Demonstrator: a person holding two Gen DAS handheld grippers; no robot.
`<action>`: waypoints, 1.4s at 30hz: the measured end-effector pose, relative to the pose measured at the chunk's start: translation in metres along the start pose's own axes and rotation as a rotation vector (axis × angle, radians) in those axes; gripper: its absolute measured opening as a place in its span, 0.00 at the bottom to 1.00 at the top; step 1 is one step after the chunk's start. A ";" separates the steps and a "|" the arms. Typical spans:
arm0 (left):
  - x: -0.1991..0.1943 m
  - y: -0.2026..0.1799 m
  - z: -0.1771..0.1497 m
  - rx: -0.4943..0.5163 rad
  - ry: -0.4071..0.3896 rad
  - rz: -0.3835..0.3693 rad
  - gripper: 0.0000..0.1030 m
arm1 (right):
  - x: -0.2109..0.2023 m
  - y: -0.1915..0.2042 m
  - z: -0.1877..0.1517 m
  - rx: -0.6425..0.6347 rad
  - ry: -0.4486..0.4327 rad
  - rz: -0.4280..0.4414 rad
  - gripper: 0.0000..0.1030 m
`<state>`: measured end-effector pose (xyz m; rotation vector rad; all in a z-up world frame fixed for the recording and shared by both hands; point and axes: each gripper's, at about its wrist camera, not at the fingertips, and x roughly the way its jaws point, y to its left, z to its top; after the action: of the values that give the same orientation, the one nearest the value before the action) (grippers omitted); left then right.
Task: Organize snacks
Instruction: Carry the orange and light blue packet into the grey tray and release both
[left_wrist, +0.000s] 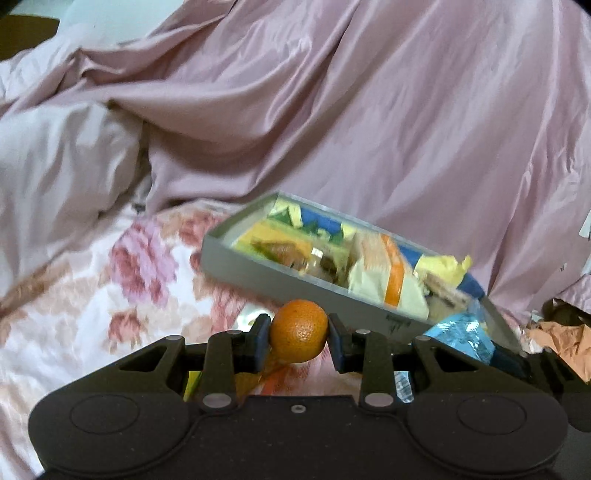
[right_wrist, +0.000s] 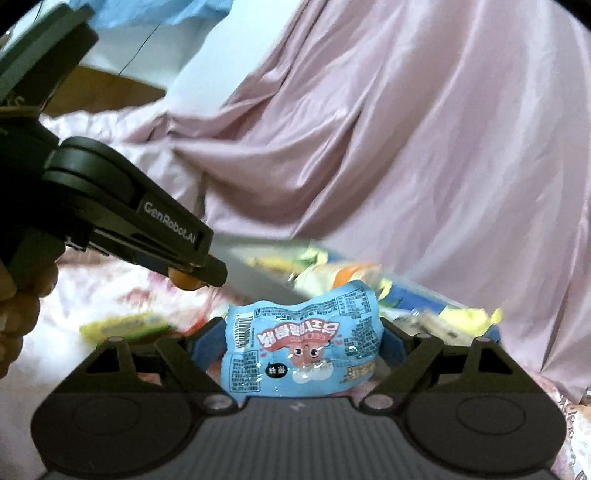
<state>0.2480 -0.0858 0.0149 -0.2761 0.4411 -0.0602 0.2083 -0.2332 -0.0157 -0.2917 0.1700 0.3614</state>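
Left wrist view. My left gripper (left_wrist: 299, 338) clamps a small orange mandarin (left_wrist: 298, 331) between its two blue pads, one pad touching each side of the fruit. The grey box (left_wrist: 236, 260), taken here as the landmark, lies tilted on the floral bedsheet (left_wrist: 110, 295) just beyond the mandarin. Inside the box lie several blurred snack packs in yellow, green, blue and orange; their kinds cannot be told. Behind the box rises a pink satin quilt (left_wrist: 369, 129).

Right wrist view. My right gripper (right_wrist: 304, 343) holds a light blue snack packet (right_wrist: 303, 343) with a cartoon face and printed text. The fingers stand fairly wide, pressing the packet's two edges. The packet sits on the near side of the box (right_wrist: 258, 273), partly hiding its near wall. To the left of the box, my left gripper (right_wrist: 195, 277) appears from the side, the mandarin (right_wrist: 184, 280) showing at its tip.
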 end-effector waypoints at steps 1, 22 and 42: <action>0.001 -0.004 0.004 0.005 -0.005 -0.003 0.34 | 0.000 -0.004 0.001 0.014 -0.012 -0.011 0.85; 0.064 -0.078 0.072 0.057 -0.001 -0.113 0.34 | 0.023 -0.106 -0.004 0.289 -0.093 -0.334 0.87; 0.114 -0.132 0.046 0.150 0.102 -0.226 0.34 | 0.043 -0.121 -0.013 0.378 -0.001 -0.256 0.88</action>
<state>0.3711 -0.2142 0.0438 -0.1743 0.5029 -0.3286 0.2913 -0.3312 -0.0069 0.0615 0.1934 0.0707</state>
